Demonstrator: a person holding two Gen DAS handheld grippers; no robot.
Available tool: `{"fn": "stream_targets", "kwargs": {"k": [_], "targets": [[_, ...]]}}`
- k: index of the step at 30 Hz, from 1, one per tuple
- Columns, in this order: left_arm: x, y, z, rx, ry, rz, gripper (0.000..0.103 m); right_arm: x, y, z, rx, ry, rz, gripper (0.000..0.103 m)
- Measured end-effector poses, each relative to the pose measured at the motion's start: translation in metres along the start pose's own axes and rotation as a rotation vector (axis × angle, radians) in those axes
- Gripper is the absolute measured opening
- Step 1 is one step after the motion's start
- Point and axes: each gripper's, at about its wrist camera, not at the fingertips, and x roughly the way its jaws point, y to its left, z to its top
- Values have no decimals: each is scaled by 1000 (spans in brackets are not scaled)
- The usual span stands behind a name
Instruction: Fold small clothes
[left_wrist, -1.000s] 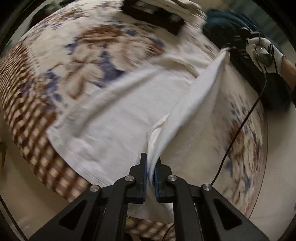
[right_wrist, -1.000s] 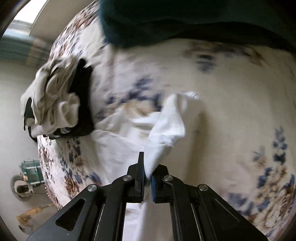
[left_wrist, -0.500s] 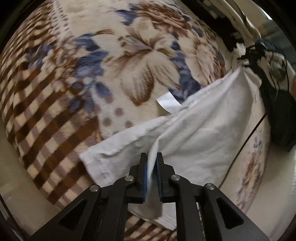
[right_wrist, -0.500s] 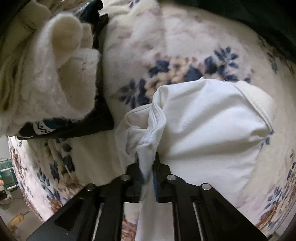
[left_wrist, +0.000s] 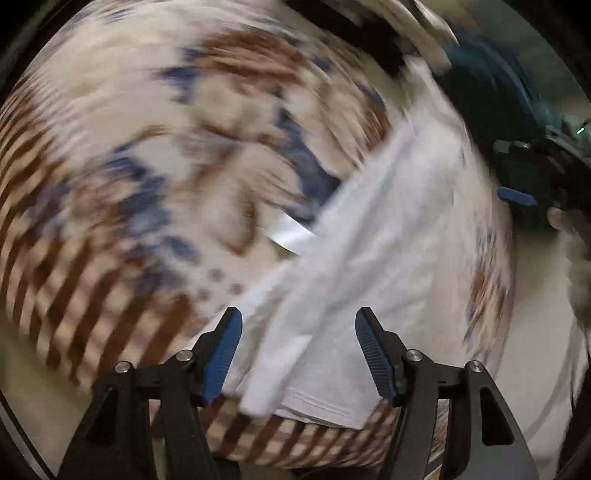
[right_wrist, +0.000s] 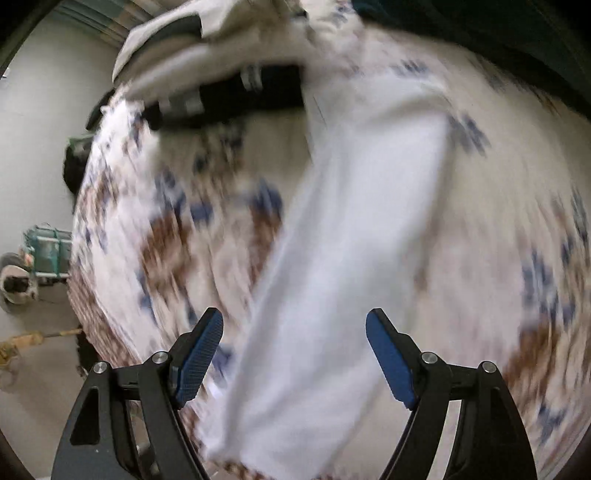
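A white garment (left_wrist: 373, 258) lies folded into a long band on the flowered blanket (left_wrist: 147, 155). My left gripper (left_wrist: 297, 350) hangs over the band's near end with its jaws opening; cloth lies between them, but the blue pads do not press it. In the right wrist view the same white garment (right_wrist: 354, 251) runs from near to far. My right gripper (right_wrist: 295, 358) is above it, jaws opening wide, cloth below the gap and free of the pads. Both views are blurred by motion. The right gripper (left_wrist: 517, 195) shows at the left wrist view's right edge.
A pile of cream and black clothes (right_wrist: 221, 59) sits at the blanket's far end. A dark teal fabric (left_wrist: 495, 85) lies beyond the garment. The blanket's checked border (left_wrist: 55, 295) marks the bed's edge. A white label (left_wrist: 291, 230) pokes out beside the garment. Floor clutter (right_wrist: 33, 258) lies off the bed.
Both grippers let go of the white garment and opened. The lifted half came down over the other half, leaving a narrow folded band. The right gripper swung back from the clothes pile.
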Motion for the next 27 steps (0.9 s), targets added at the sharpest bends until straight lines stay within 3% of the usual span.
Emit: {"fn": "stream_targets", "kwargs": {"k": [3, 5, 10, 12, 15, 18, 20, 21, 22, 24, 27], "targets": [[36, -6, 0, 134, 105, 87, 62, 15, -29, -80, 102, 64, -33, 82], [39, 23, 4, 117, 119, 144, 62, 33, -47, -128, 208, 109, -35, 82], [12, 72, 22, 26, 102, 150, 62, 68, -74, -230, 428, 143, 13, 82], [-2, 67, 27, 49, 81, 147, 62, 78, -75, -257, 464, 149, 29, 82], [-10, 47, 23, 86, 81, 75, 62, 89, -76, -288, 515, 144, 47, 82], [4, 9, 8, 212, 135, 49, 62, 95, -77, -311, 552, 130, 68, 81], [15, -11, -4, 298, 159, 80, 61, 97, -80, -328, 583, 120, 82, 81], [22, -20, -12, 345, 160, 95, 48, 98, -81, -334, 599, 116, 98, 80], [27, -22, -13, 363, 155, 106, 9, 99, -82, -342, 612, 111, 112, 76], [32, -24, -18, 384, 138, 120, 3, 101, -80, -350, 632, 95, 141, 68], [22, -24, -16, 374, 108, 88, 2, 102, -79, -360, 644, 72, 165, 43]]}}
